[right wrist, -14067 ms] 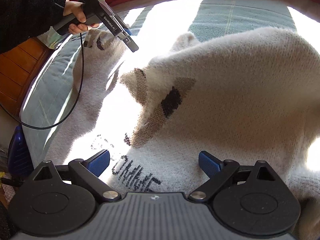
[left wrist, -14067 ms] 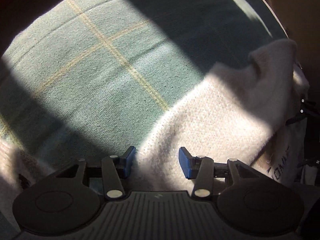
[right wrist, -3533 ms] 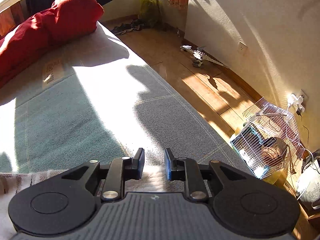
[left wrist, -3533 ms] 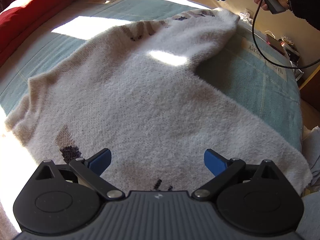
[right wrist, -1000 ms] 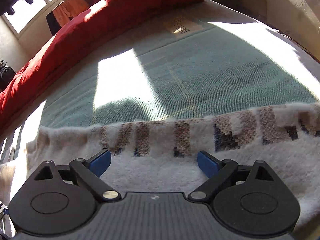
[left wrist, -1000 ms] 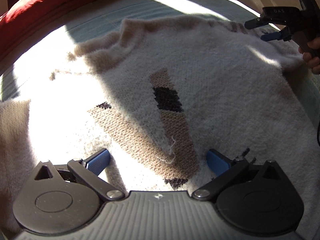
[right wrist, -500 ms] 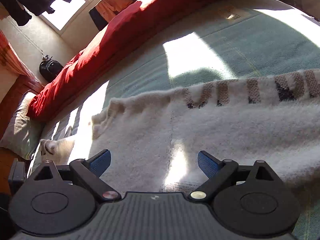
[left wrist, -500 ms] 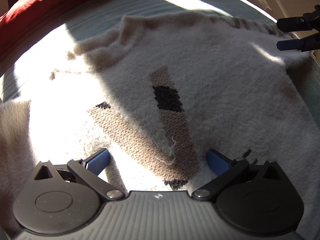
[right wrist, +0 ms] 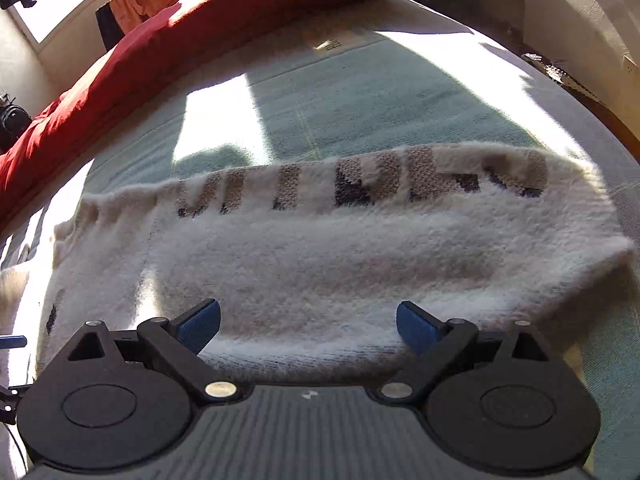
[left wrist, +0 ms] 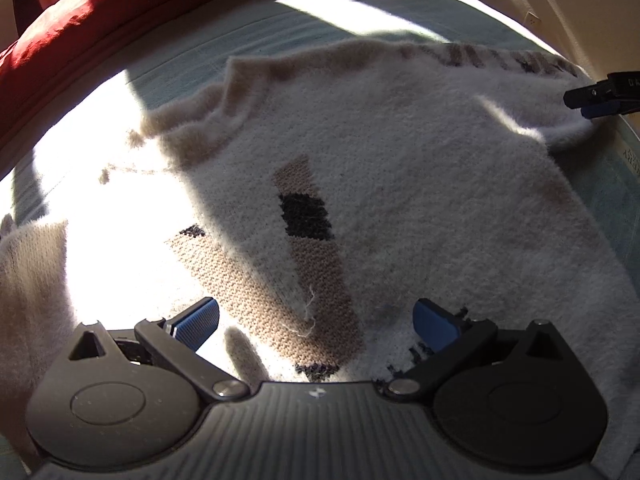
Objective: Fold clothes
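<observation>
On the bed: cream sweater (left wrist: 400, 168) spread flat over the green blanket (right wrist: 360, 96).
Left gripper (left wrist: 316, 322): fingers wide apart, empty, over the sweater's brown-and-black pattern.
Right gripper (right wrist: 308, 326): fingers spread, gripping nothing, above the lettered sleeve (right wrist: 360, 188).
Background: red duvet (right wrist: 200, 12).

Fluffy cream knitted sweater (left wrist: 400, 184) spread flat on the bed, brown and black pattern blocks in its middle, brown and black letters knitted along its far edge, partly in bright sun, partly in shadow
</observation>
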{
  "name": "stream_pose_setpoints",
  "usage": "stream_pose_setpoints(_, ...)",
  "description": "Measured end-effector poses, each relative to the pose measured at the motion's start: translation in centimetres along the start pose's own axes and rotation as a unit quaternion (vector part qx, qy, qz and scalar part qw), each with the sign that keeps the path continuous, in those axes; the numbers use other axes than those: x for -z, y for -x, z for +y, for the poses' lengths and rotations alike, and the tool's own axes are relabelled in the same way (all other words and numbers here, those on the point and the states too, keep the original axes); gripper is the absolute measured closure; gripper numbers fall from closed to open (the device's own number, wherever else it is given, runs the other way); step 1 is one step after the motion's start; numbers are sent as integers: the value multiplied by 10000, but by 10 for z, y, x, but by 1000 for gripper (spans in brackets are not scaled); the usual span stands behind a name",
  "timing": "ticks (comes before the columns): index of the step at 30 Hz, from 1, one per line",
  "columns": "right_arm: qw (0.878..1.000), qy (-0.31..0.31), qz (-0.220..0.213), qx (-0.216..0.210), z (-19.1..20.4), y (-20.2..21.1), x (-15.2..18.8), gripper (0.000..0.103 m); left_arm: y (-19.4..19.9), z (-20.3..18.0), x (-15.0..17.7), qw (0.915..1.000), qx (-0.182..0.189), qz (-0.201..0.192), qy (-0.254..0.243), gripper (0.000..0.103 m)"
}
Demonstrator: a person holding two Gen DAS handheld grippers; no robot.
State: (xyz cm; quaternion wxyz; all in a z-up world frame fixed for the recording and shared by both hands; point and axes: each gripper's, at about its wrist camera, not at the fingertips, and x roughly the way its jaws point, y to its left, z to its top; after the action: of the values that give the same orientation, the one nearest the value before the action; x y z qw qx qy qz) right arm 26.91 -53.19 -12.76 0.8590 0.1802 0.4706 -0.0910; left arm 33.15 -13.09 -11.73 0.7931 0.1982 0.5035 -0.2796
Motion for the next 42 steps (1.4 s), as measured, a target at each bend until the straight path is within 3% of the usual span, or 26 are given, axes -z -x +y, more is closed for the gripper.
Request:
stream_pose_setpoints(2,9993,-343,-28,159,-26,2,-3,9,3,-10,-1,9998,4,2,-223,1)
stream_pose_setpoints(5,9967,-760,-240,148,-38,14,-12,5,8,-23,-4,9987,20,-29,-514,1)
stream_pose_setpoints(10,9977,-579,-214,-268,-20,-2,-29,4,13,-40,-15,9983,116,-46,-569,1)
stream_pose_setpoints(14,9985,-479,-77,-240,-29,-16,-28,4,13,-51,-25,9984,223,47,-512,1)
stream_pose_setpoints(19,9942,-961,-255,404,-76,-1,-28,4,11,-61,-32,9980,243,150,-556,1)
stream_pose_setpoints(21,9924,-1104,-255,473,-79,4,-34,4,10,-63,-34,9982,236,185,-513,1)
stream_pose_setpoints(25,9970,-159,-399,645,-48,-1,-49,0,15,-63,-37,9990,254,69,-368,1)
stream_pose_setpoints(28,9944,356,-145,987,-33,-29,-52,0,17,-62,-33,9991,243,-78,-325,1)
stream_pose_setpoints(37,9948,159,-265,966,-41,-49,-45,0,13,-47,-18,9995,208,-216,41,1)
stream_pose_setpoints(42,9944,175,306,994,-33,-42,-64,0,14,-36,-16,9983,266,-291,436,1)
